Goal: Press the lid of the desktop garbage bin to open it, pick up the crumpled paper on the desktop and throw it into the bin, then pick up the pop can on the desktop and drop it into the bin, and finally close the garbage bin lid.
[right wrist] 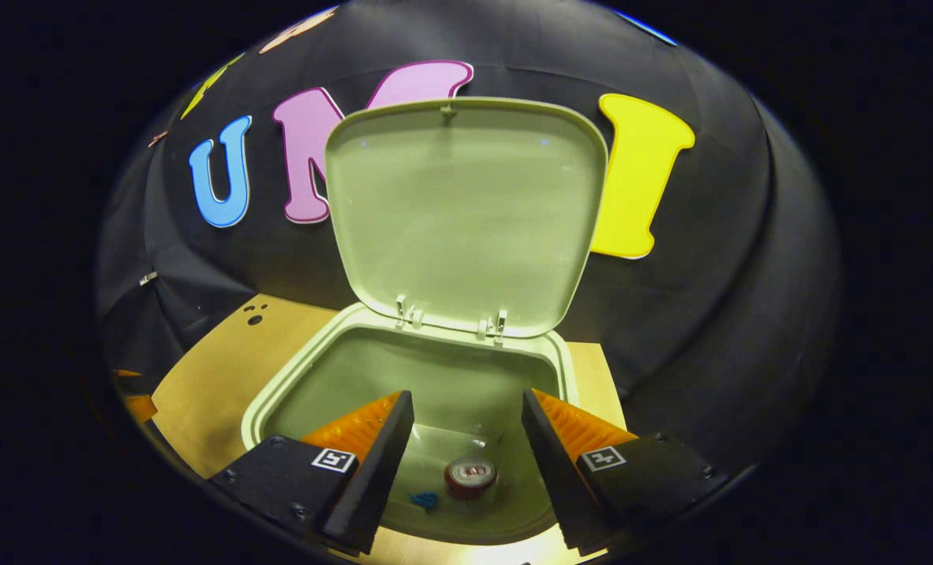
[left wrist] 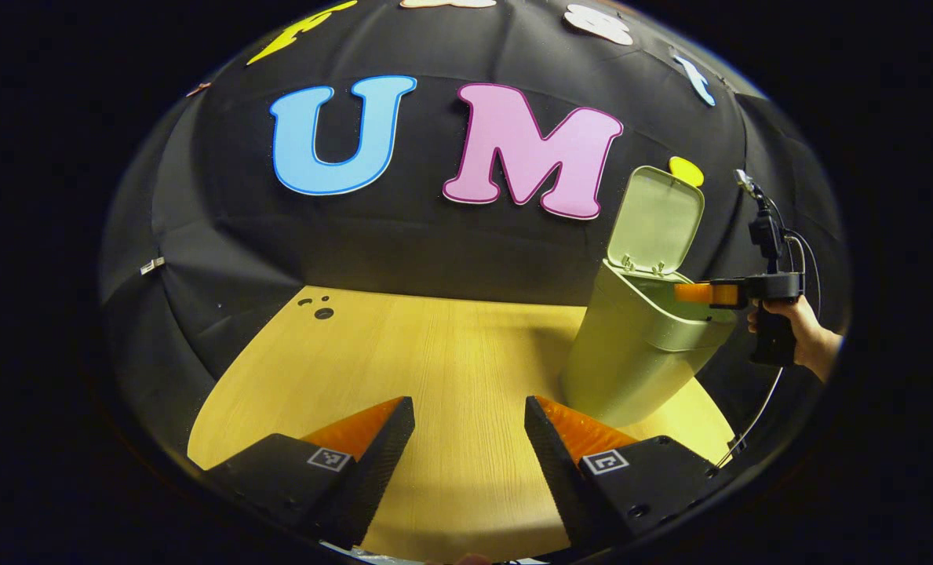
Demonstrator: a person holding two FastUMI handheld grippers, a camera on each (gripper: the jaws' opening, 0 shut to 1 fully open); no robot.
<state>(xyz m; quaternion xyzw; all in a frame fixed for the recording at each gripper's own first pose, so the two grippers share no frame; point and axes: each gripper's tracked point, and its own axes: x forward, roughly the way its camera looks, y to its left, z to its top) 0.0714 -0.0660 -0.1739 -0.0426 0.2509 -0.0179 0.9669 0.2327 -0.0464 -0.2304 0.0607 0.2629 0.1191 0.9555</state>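
The pale green garbage bin (left wrist: pixel 643 345) stands on the wooden desktop (left wrist: pixel 435 353) at the right, its lid (left wrist: pixel 658 220) swung upright. In the left gripper view my left gripper (left wrist: pixel 470 439) hovers open over bare wood, left of the bin. Farther off, my right gripper (left wrist: pixel 697 293), held by a hand (left wrist: pixel 807 333), reaches over the bin's mouth. In the right gripper view my right gripper (right wrist: pixel 466 439) is open above the bin (right wrist: pixel 293 384), under the raised lid (right wrist: pixel 466 212). Down on the bin's floor lie the pop can (right wrist: pixel 470 476) and a small blue scrap (right wrist: pixel 424 499).
The black cloth wall rises close behind the bin and the desktop's far edge. A few dark round holes (left wrist: pixel 318 306) mark the desktop's far left corner. A cable (left wrist: pixel 756 408) hangs from the right gripper past the desk's right edge.
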